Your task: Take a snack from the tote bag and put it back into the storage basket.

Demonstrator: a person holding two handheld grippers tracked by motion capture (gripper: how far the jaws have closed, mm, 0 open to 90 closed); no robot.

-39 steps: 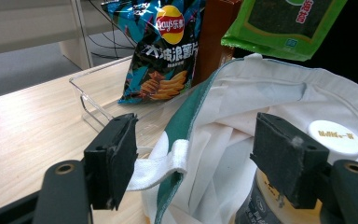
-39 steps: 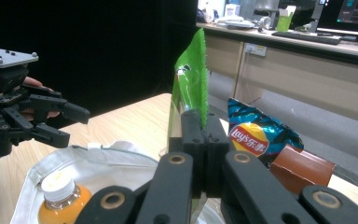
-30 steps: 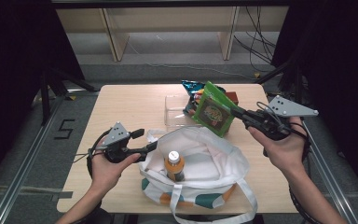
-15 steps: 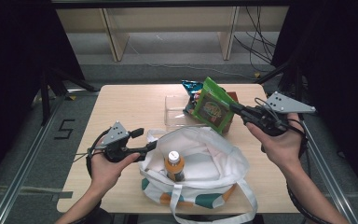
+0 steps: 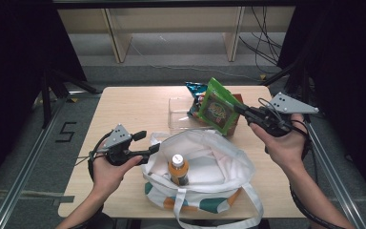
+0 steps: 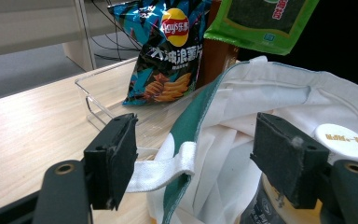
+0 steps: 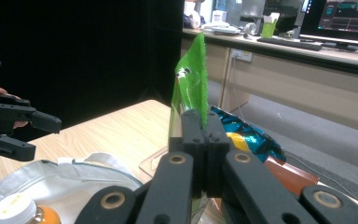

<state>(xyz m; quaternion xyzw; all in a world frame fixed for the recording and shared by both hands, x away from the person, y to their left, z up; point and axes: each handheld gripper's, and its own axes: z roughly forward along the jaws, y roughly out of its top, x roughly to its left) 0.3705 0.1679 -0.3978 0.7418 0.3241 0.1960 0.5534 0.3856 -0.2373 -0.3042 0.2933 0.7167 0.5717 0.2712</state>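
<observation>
Green snack packet (image 5: 218,110): pinched at edge by right gripper (image 5: 242,110), held upright above table, beyond tote bag (image 5: 219,164). Bag mouth lies toward person, below packet. Left gripper (image 5: 153,149): jaws spread, astride bag rim.

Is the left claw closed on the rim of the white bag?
No, the left claw stands open, its pads apart on either side of the white bag rim.

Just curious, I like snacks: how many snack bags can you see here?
2. A green snack bag held up in the right gripper, and a blue chip bag standing behind the clear tray. More may be hidden.
</observation>
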